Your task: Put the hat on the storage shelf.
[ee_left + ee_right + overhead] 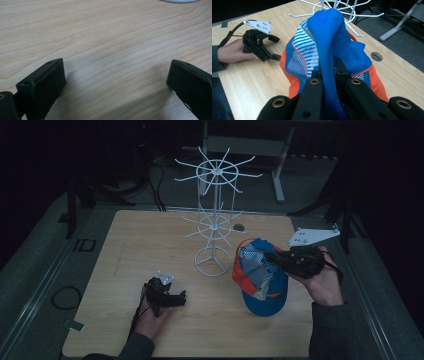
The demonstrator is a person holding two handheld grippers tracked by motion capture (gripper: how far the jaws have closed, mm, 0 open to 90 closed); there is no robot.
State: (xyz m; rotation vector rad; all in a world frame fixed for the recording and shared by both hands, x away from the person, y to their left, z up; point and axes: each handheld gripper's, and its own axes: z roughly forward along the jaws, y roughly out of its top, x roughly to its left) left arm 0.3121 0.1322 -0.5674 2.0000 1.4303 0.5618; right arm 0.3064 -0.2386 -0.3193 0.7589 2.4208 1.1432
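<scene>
A blue and orange cap (260, 277) with striped mesh panels is held just above the table to the right of the white wire stand (214, 215). My right gripper (280, 259) is shut on the cap; in the right gripper view a fold of blue fabric (329, 50) is pinched between the two black jaws. My left gripper (175, 297) rests low on the wooden table (125, 245) near its front left, jaws open, with bare wood between them (115, 82). The right gripper view also shows that left gripper (275, 47), held in a hand.
The wire stand's round base (212, 261) sits mid-table with hook arms spreading at two levels. A cable hole (239, 227) lies behind it. A desk frame (250, 145) stands on the floor beyond the table. A cable loop (66, 296) lies on the floor at the left.
</scene>
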